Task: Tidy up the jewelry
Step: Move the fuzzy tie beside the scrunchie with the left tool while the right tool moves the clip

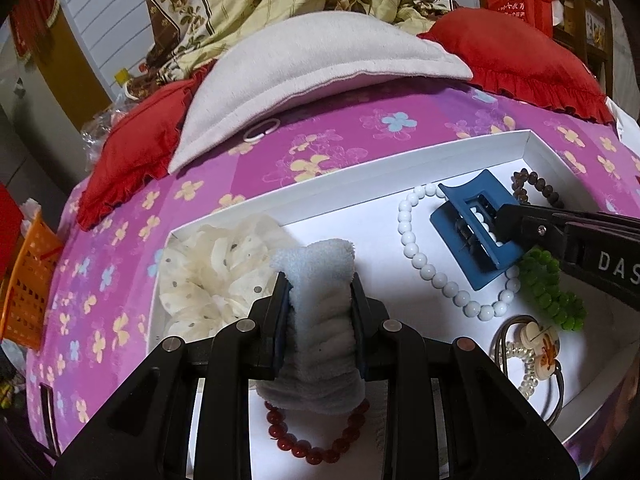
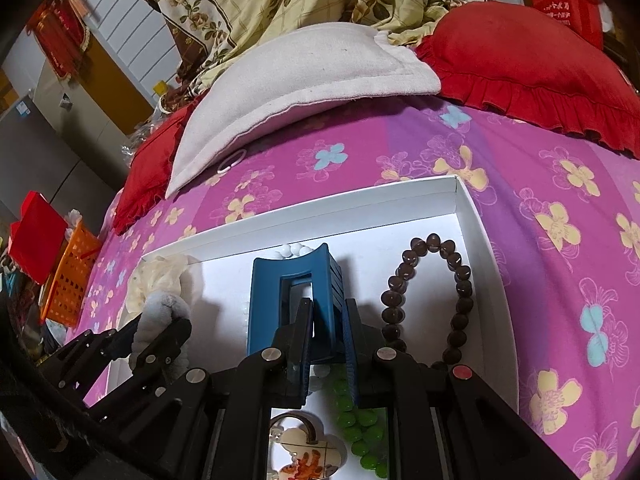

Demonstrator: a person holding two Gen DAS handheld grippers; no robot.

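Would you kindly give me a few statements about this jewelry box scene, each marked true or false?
1. The left gripper is shut on a pale fluffy scrunchie. True.
2. The right gripper holds the brown bead bracelet. False: it is shut on the blue hair claw.
3. A red bead bracelet lies in the white box. True.
4. The green bead bracelet lies on the pink bedsheet. False: it is inside the box.
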